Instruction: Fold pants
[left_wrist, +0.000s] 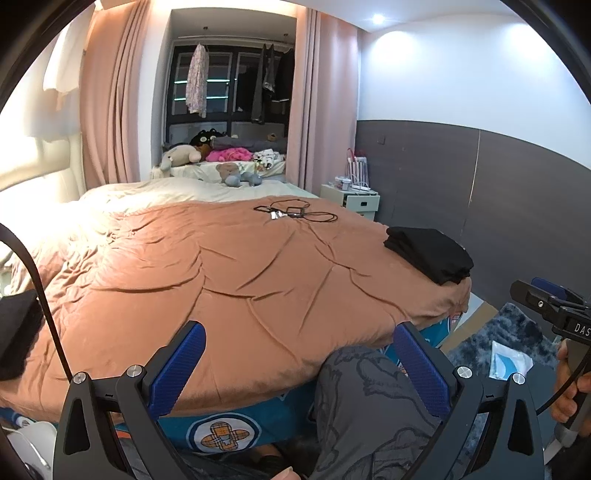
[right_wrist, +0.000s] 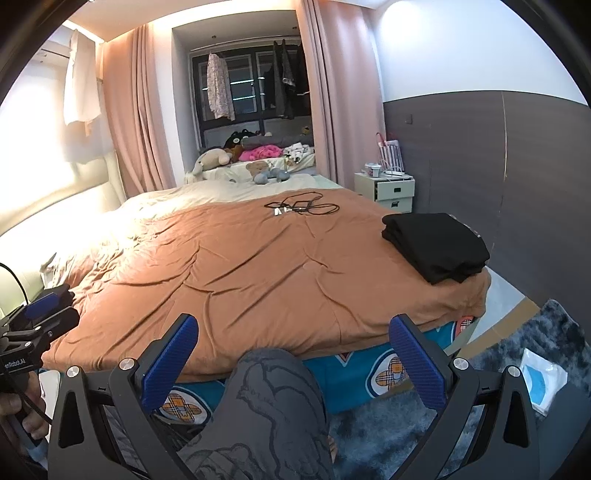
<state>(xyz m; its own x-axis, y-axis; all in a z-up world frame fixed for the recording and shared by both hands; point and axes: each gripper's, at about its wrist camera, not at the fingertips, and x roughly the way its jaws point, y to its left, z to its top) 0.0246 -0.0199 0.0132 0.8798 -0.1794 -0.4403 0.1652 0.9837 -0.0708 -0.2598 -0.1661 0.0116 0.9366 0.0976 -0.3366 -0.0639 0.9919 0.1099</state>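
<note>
Partial lettering is showing on each tool: "DAS" on the right hand-held gripper (left_wrist: 550, 306) as seen at the edge of the left wrist view, and "enRobo.AI" on the left hand-held gripper (right_wrist: 40, 310) at the edge of the right wrist view. Both hand-held grippers are hanging over the foot of the bed (right_wrist: 332, 373), their blue-padded fingers (right_wrist: 170, 365) spread wide and holding nothing.

The black pants (right_wrist: 436, 245) are lying as a folded stack on the far right corner of the brown duvet (right_wrist: 229, 266), close to the bed's right edge and well apart from both tools. The broad middle of the duvet is lying wrinkled but open. A tangle of black cable (right_wrist: 303, 207) is sitting further up the bed. A person's knee in grey patterned trousers (right_wrist: 273, 398) is pressing against the bed's foot between the fingers. A white bedside cabinet (right_wrist: 393, 192) is standing beside the bed, and a blue shaggy rug (right_wrist: 524, 343) is covering the floor at right.
</note>
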